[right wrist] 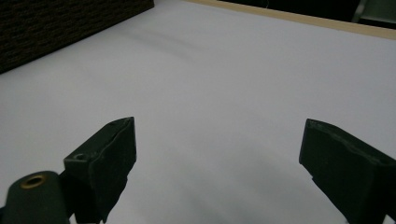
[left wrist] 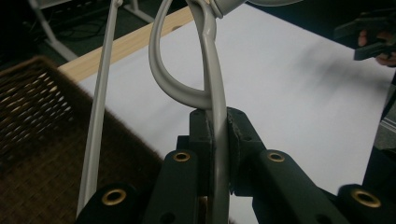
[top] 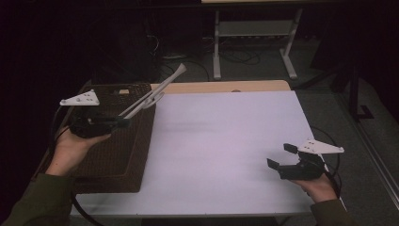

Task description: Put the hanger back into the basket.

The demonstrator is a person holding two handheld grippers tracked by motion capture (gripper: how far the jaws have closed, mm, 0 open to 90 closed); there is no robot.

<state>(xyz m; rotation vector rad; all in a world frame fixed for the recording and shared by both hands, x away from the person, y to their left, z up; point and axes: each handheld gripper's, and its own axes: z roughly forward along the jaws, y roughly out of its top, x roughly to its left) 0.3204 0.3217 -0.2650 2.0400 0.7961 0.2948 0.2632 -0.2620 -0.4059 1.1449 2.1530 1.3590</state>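
One pair of grey tongs point(left wrist: 212, 93) is clamped in the shut left gripper point(top: 123, 122), raised above the wicker basket point(top: 113, 155); carrying toward the empty, wide-open right gripper point(top: 282, 157) is judged next.

Room dim. Desk point(top: 226, 141): white top, wood edge at far side. Beyond desk: grey floor point(top: 263, 70), white metal frame point(top: 254, 42), loose cables point(top: 235, 57). Dark surroundings left.

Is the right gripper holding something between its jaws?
No, the right gripper stands wide open above the bare white table, with nothing between its jaws.
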